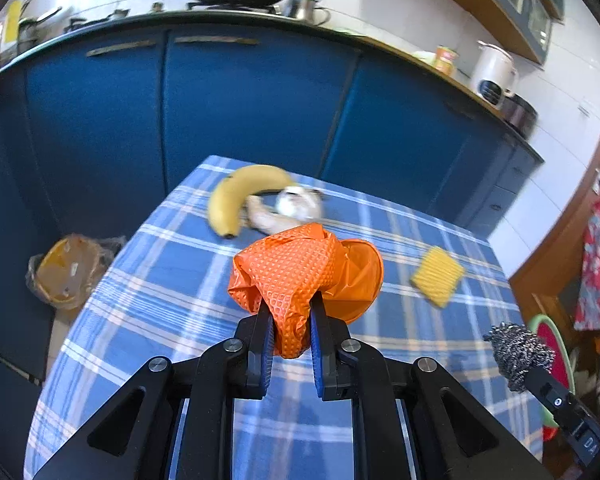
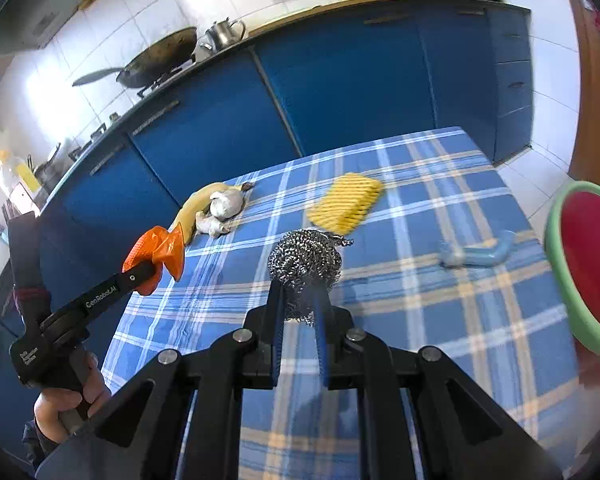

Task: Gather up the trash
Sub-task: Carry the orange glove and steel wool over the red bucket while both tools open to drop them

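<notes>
Left wrist view: the left gripper (image 1: 292, 334) is clamped on a crumpled orange glove (image 1: 300, 272), lifted above the checked tablecloth (image 1: 160, 292). A banana (image 1: 236, 196), a pale scrap (image 1: 300, 202) and a yellow sponge (image 1: 438, 276) lie far on the table, so collecting looks about half done. Right wrist view: the right gripper (image 2: 298, 300) is closed around a steel scourer (image 2: 305, 262), held off the cloth; a blue brush (image 2: 480, 254) lies right, near a red basin (image 2: 556, 276). Blue cabinets (image 2: 340, 80) and a wok (image 2: 156, 58) stand behind.

Both wrist views overlook checked table (image 1: 172, 304) — facing cabinets (image 2: 340, 80).
</notes>
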